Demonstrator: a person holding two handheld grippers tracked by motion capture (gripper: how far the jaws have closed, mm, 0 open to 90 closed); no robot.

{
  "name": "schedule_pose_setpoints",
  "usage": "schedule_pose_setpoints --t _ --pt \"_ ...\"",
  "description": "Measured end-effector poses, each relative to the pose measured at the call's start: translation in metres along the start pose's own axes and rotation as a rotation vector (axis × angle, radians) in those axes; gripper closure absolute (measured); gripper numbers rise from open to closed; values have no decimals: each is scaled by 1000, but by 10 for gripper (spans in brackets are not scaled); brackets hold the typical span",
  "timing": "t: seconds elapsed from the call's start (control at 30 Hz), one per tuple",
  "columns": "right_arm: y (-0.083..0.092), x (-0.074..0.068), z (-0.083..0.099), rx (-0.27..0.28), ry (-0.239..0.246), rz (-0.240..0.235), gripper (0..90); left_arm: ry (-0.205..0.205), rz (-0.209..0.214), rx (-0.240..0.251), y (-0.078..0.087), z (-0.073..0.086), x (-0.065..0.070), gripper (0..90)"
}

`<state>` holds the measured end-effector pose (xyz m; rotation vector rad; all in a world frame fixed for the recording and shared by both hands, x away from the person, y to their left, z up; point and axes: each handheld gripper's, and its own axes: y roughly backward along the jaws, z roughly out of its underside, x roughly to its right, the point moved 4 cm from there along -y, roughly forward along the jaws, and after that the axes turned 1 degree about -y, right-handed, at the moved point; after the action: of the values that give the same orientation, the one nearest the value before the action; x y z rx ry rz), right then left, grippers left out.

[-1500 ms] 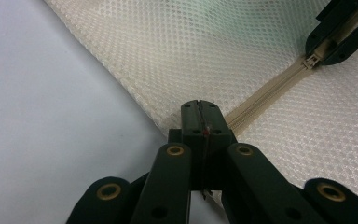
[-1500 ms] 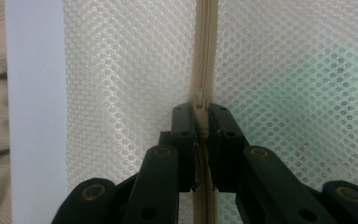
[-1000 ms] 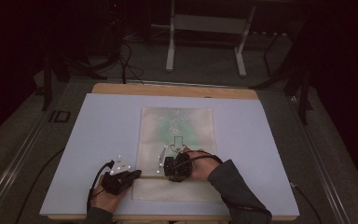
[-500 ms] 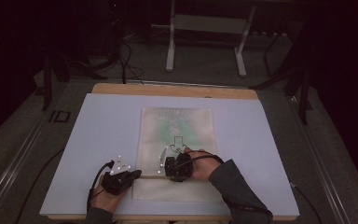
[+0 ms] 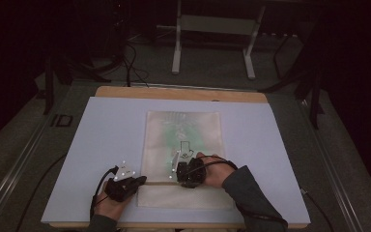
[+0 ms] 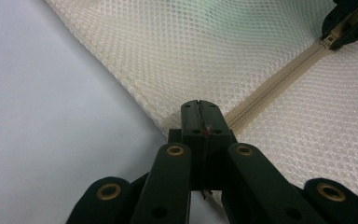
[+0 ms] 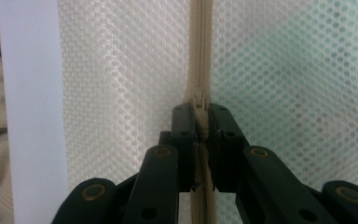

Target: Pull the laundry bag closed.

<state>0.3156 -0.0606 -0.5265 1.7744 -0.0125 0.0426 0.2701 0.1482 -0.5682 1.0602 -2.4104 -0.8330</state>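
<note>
Mesh laundry bag [image 5: 183, 145] flat at counter [image 5: 101, 125] middle, near front edge. Nothing shifted since a second ago. Left tongs [image 6: 199, 109] pinched shut on bag's corner; right tongs [image 7: 200, 121] clamped on zipper pull [image 7: 199, 100]. Zipping not yet underway.

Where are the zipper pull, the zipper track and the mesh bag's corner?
zipper pull [image 7: 199, 103], right gripper view, its slider body above the jaws.
zipper track [image 6: 279, 86], left gripper view, mid-length of the tape.
mesh bag [image 6: 170, 122], left gripper view, its clamped corner.
</note>
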Motion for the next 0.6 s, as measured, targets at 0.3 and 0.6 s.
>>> schedule_pose_setpoints --t 0.3,0.6 --pt "3 0 4 1 1 5 822 2 3 1 0 0 0 896" --pt "6 0 10 -3 -15 12 822 5 5 2 0 0 0 896"
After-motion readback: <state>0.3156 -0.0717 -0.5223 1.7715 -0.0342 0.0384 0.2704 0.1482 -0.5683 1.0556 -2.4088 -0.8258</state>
